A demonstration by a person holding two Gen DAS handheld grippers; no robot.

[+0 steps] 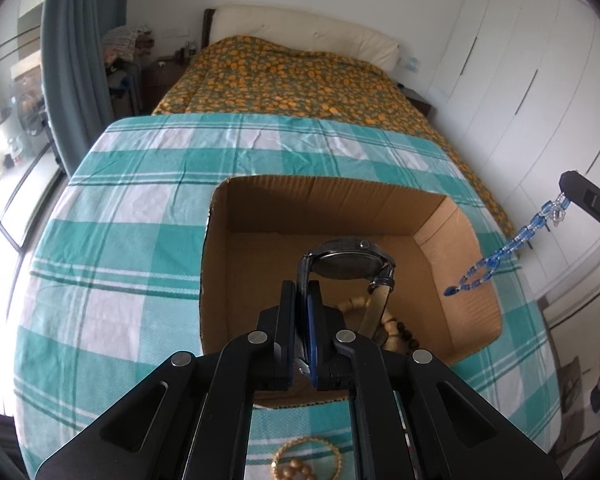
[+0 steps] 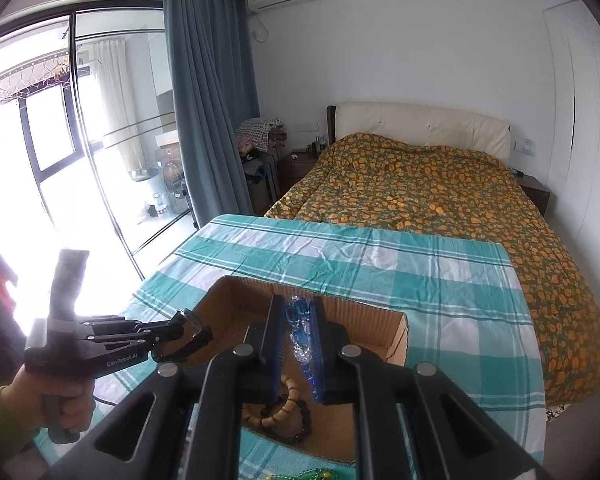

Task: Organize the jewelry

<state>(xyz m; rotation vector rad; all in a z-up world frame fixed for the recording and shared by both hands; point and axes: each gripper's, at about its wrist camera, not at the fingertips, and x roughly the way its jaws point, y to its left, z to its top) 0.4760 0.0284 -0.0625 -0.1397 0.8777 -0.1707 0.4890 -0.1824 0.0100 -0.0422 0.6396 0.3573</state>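
Note:
My left gripper (image 1: 301, 292) is shut on the strap of a dark wristwatch (image 1: 346, 263) and holds it above the open cardboard box (image 1: 260, 196). My right gripper (image 2: 298, 304) is shut on a blue bead bracelet (image 2: 300, 332), which hangs over the same box (image 2: 396, 336). In the left wrist view the blue bracelet (image 1: 496, 258) dangles from the right gripper (image 1: 566, 192) over the box's right wall. Wooden bead bracelets (image 2: 288, 408) lie on the box floor; they also show in the left wrist view (image 1: 396, 328).
The box stands on a table with a teal checked cloth (image 1: 132, 208). A gold bracelet and a gold flower piece (image 1: 306, 460) lie on the cloth near me. A green bead item (image 2: 320, 474) lies by the box. A bed (image 2: 440, 192) stands behind the table.

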